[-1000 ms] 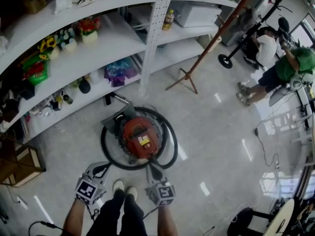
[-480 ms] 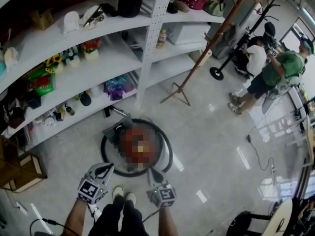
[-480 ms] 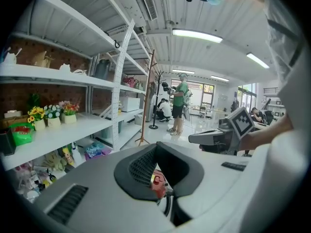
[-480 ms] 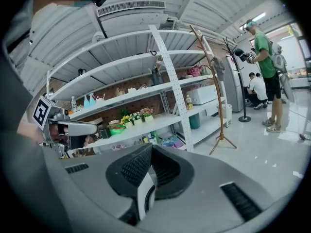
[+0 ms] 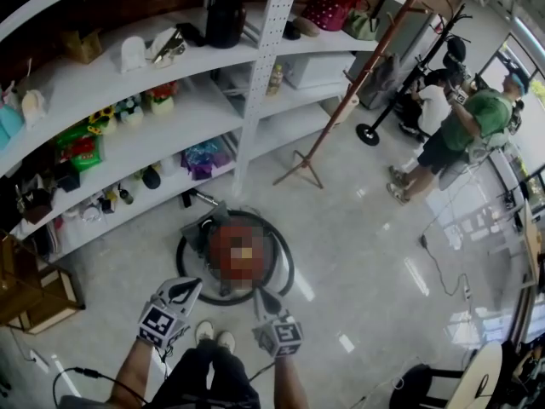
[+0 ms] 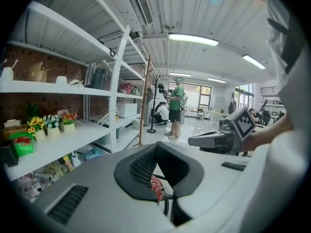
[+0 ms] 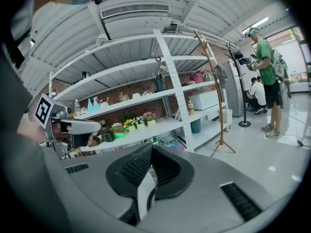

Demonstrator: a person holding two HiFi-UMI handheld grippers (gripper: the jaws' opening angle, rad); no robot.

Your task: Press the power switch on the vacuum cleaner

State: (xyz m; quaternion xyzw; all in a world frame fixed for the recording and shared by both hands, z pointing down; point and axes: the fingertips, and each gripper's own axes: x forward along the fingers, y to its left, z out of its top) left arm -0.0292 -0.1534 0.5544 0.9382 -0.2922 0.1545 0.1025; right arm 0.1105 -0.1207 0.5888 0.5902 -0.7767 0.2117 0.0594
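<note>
head view: the vacuum cleaner (image 5: 203, 231) sits on the floor (image 5: 358, 228) right in front of my feet, with its black hose (image 5: 182, 261) looped round it. a blurred patch covers its top, so i can't make out the power switch. my left gripper (image 5: 189, 286) hangs over the near left edge of the hose and my right gripper (image 5: 260, 295) over the near right edge, both apart from the body. white shelves (image 5: 196, 100) curve behind, and two people (image 5: 464, 126) stand far off at the right.

left gripper view: my jaws are pressed together at the tips, with nothing between them. through the gap under the tips only a red sliver of the vacuum shows, and the rest is cut off by the gripper's own grey body. my right gripper shows off to the right.

right gripper view: these jaws also meet at the tips, with nothing pinched. only pale floor shows through the gap, and the vacuum is hidden. my left gripper pokes in from the left, and a wooden coat stand (image 7: 217, 101) rises by the shelves.
</note>
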